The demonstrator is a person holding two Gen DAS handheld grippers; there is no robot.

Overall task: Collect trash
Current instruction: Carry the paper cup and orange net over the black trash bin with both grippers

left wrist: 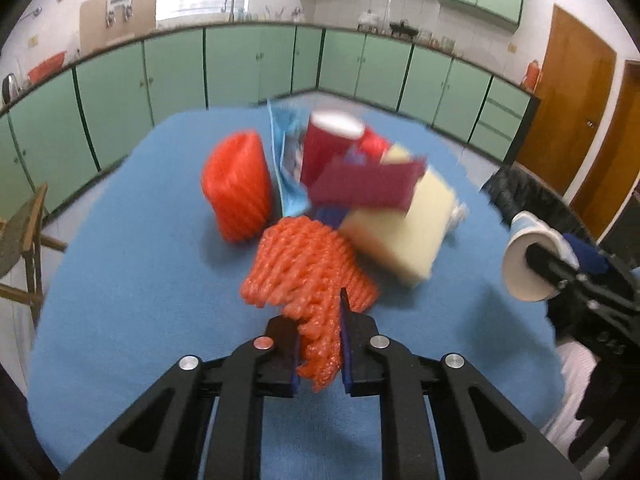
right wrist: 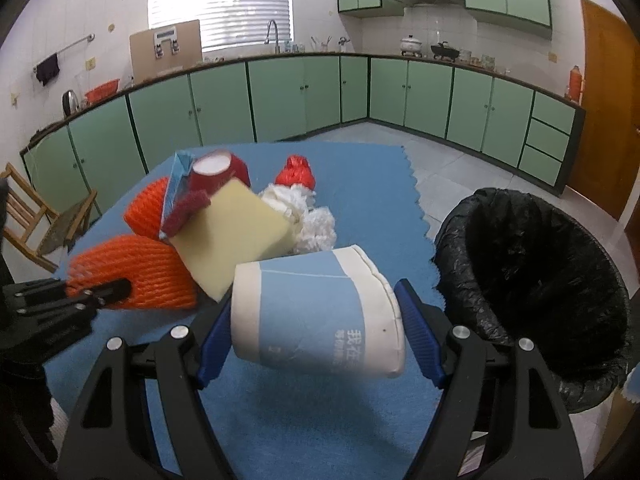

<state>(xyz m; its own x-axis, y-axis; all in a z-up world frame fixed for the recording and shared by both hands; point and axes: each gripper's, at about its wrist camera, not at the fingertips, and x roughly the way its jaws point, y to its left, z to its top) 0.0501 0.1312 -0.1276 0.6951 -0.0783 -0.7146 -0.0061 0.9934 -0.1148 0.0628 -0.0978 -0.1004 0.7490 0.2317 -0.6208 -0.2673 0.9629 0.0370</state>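
Orange foam net (left wrist: 308,276): pinched at one corner by left gripper (left wrist: 320,354), evidently for lifting off the blue mat (left wrist: 120,280). Paper cup (right wrist: 316,312): clamped sideways in right gripper (right wrist: 316,344), held beside black-lined bin (right wrist: 532,280), presumably for disposal. Remaining trash is piled mid-mat.

near mat (right wrist: 280,420) bare | trash pile (right wrist: 224,232) blocks beyond (bin (right wrist: 532,276) rightward)

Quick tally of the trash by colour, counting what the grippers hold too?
Orange foam nets: 2
Red items: 3, cup, dark red pad, red bag
Yellow sponge: 1
White bag: 1
Blue wrapper: 1
Blue-and-white paper cup: 1
Total: 9
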